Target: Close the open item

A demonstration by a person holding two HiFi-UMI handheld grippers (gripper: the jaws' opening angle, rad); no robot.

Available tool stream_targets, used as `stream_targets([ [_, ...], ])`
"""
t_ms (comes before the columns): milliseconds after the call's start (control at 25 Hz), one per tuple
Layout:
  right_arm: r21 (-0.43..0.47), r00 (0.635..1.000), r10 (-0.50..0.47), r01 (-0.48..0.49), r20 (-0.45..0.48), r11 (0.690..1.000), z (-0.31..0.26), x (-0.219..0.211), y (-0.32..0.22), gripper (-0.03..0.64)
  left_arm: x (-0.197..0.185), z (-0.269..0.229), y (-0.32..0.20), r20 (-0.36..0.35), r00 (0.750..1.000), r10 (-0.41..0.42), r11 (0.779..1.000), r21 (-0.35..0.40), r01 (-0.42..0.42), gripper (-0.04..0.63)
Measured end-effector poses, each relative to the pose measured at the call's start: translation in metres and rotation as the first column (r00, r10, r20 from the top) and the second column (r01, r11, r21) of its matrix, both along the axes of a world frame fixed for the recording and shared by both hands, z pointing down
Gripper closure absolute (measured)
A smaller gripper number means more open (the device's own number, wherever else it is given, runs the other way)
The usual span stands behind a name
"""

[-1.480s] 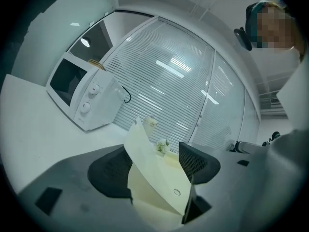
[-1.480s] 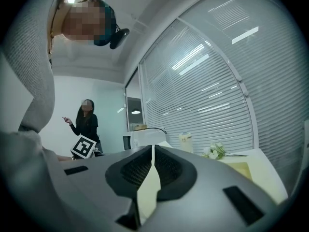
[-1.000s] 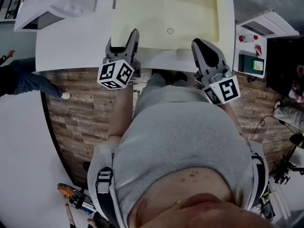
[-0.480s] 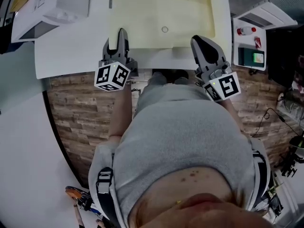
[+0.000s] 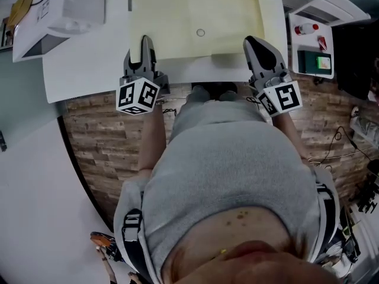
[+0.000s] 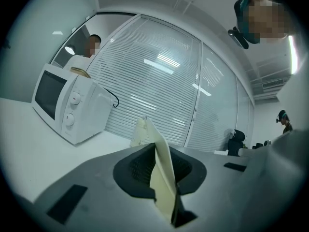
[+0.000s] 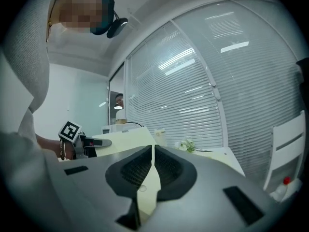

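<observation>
A pale yellow document folder (image 5: 225,10) with a round snap (image 5: 201,32) lies flat on the white table (image 5: 89,70). My left gripper (image 5: 144,43) is at the folder's near left corner. Its jaws have just been closing, and in the left gripper view they (image 6: 155,149) pinch the folder's thin sheet (image 6: 161,187), which stands on edge between the pads. My right gripper (image 5: 256,43) is at the near right corner. In the right gripper view it (image 7: 153,151) is shut with the yellow sheet (image 7: 147,192) between its pads. The left gripper (image 7: 94,143) shows across the folder there.
A white microwave (image 5: 65,10) stands at the table's far left, also seen as the microwave (image 6: 67,105). A white rack (image 5: 314,34) with a small bottle is right of the table. A person (image 6: 89,45) stands behind the microwave. The table's near edge runs under both grippers.
The left gripper's jaws, wide a second ago, have shut on the folder's near left corner. The right gripper has shifted a little to the right along the near edge.
</observation>
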State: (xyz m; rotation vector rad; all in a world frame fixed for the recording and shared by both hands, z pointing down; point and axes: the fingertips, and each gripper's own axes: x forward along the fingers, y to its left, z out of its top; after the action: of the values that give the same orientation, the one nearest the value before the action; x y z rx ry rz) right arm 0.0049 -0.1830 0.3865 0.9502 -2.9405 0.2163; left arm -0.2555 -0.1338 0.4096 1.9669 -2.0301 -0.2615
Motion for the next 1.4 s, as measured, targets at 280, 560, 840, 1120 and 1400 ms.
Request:
stream_targets([
  [280, 0.013, 0.993, 0.091, -0.09, -0.078, 0.996, 0.026, 0.04, -0.025, 0.543, 0.004, -0.004, -0.002, 0.018, 1.0, 0.017, 1.0, -0.002, -0.017, 0.558],
  [560, 0.034, 0.971, 0.16, -0.157, -0.178, 0.987, 0.05, 0.069, -0.041, 0.543, 0.005, -0.006, -0.003, 0.035, 0.999, 0.015, 1.0, -0.011, -0.014, 0.558],
  [840, 0.011, 0.95, 0.198, -0.201, -0.242, 0.98, 0.071, 0.088, -0.048, 0.543, 0.009, -0.009, -0.005, 0.059, 0.998, 0.024, 1.0, -0.015, -0.023, 0.558],
  [1120, -0.057, 0.917, 0.202, -0.235, -0.343, 0.97, 0.106, 0.098, -0.051, 0.543, 0.017, -0.016, -0.007, 0.055, 0.998, 0.043, 0.999, -0.003, -0.043, 0.561],
  [1400, -0.085, 0.912, 0.228, -0.272, -0.341, 0.959, 0.118, 0.099, -0.051, 0.543, 0.029, -0.023, -0.01, 0.062, 0.996, 0.068, 0.998, 0.012, -0.069, 0.565],
])
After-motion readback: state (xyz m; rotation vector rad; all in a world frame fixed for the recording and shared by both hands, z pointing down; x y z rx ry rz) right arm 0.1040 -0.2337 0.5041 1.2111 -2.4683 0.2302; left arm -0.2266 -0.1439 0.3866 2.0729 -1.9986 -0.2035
